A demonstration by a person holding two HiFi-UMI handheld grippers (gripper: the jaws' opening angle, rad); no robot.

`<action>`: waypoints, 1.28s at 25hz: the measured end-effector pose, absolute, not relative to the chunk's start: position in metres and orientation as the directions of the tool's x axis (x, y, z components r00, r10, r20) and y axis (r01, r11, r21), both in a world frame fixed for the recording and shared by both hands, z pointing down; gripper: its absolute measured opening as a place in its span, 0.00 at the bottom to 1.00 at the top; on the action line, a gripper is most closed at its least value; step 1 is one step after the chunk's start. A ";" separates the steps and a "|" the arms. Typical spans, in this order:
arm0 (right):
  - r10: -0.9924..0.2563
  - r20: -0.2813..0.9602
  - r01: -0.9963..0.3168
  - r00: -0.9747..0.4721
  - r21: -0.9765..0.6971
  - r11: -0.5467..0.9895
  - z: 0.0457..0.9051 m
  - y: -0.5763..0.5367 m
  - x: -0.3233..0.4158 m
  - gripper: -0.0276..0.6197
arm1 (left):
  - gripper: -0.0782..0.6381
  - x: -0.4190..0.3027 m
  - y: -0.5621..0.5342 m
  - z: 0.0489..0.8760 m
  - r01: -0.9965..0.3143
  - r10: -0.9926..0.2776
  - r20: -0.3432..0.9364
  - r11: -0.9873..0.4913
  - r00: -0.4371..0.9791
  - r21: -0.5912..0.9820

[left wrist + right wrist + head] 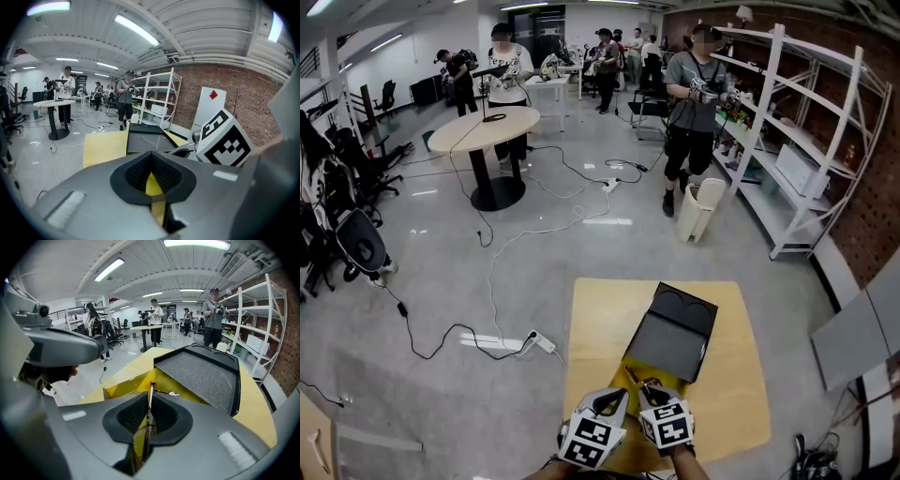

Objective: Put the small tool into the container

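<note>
Pointing forward along the jaws, the small tool [150, 390], a thin metal rod, has its tip over the yellow inside of the container [124, 386]. The right gripper [150, 398] pinches it narrowly between its pads. The container's dark lid [201, 373] lies open just beyond, and bare table [255, 404] shows to its right. The left gripper [151, 154] is just beside, jaws together on nothing.

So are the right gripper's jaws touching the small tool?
Touching: the right gripper view shows the small tool pinched in the jaws of the right gripper.
</note>
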State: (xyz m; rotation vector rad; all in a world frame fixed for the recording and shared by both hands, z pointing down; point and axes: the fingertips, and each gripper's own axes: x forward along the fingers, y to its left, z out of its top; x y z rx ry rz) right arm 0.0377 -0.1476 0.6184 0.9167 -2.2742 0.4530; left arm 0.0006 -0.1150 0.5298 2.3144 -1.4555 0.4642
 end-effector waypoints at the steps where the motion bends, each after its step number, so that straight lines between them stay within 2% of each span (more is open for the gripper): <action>1: -0.495 0.674 -0.715 -0.549 -0.073 0.695 0.621 -0.147 0.037 0.09 | 0.12 0.000 -0.115 0.530 -0.907 -0.786 0.459 -0.400 0.413 0.131; 7: -0.541 0.664 -0.738 -0.516 -0.024 0.674 0.625 -0.148 0.041 0.11 | 0.12 -0.002 -0.113 0.531 -0.908 -0.786 0.462 -0.399 0.411 0.130; 15: -0.539 0.684 -0.733 -0.491 0.011 0.681 0.626 -0.148 0.046 0.15 | 0.12 -0.001 -0.110 0.528 -0.906 -0.784 0.457 -0.396 0.419 0.151; 24: -0.596 0.685 -0.766 -0.419 0.087 0.638 0.634 -0.160 0.064 0.26 | 0.12 0.001 -0.113 0.531 -0.904 -0.786 0.451 -0.396 0.423 0.158; 32: -0.633 0.652 -0.795 -0.417 0.076 0.602 0.632 -0.178 0.069 0.26 | 0.12 -0.003 -0.126 0.534 -0.908 -0.797 0.439 -0.394 0.415 0.143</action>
